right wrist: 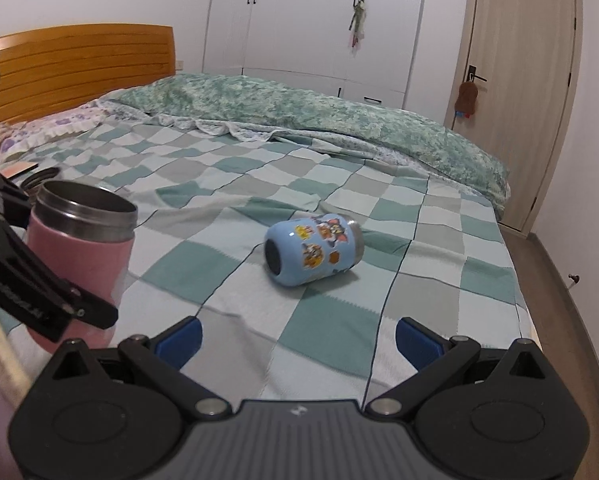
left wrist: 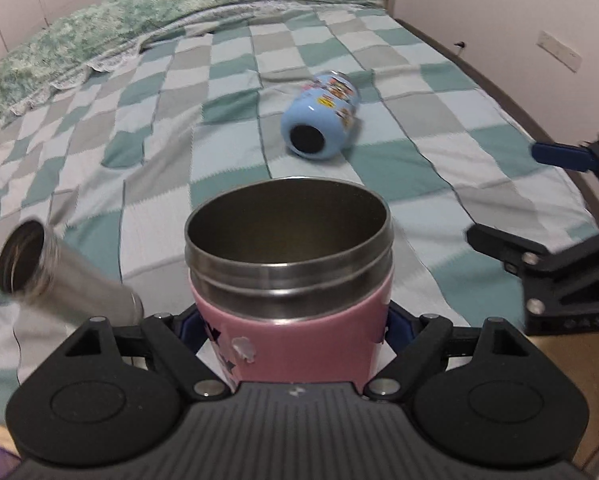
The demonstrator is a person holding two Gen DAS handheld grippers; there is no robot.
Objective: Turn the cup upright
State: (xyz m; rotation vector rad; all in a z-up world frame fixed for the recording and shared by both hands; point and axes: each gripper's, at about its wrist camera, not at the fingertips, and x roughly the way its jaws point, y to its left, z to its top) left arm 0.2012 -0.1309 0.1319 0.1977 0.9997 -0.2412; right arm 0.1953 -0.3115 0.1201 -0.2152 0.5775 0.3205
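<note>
Three cups show through our left wrist camera. Our left tool (left wrist: 291, 332) has its fingers clamped on the pink cup (left wrist: 289, 288), which stands upright with its steel rim and open mouth facing up, right in front of the lens. Beyond it, out on the checked bedspread (left wrist: 139, 128), the blue cup (left wrist: 319, 116) lies on its side with its dark base turned toward us and stickers along its wall. To the left, a bare steel cup (left wrist: 59, 276) lies tilted on its side, its open mouth pointing left and away from the pink cup; it is blurred. At the right edge we see part of our right tool (left wrist: 559, 216), with one blue pad showing. A green patterned quilt (left wrist: 179, 4) is bunched along the far side of the bed.

Through our right wrist camera, our right tool (right wrist: 297, 340) hangs over the bedspread (right wrist: 419, 280) with its blue pads (right wrist: 179, 340) spread wide and nothing between them. The blue cup (right wrist: 313, 248) lies on its side ahead of it, well apart from the fingers, base toward the left. At the left, the pink cup (right wrist: 83, 248) stands upright in the grip of our left tool (right wrist: 47, 296). Behind the bed are a wooden headboard (right wrist: 79, 64), a white wardrobe (right wrist: 319, 20) and a door (right wrist: 523, 92)
</note>
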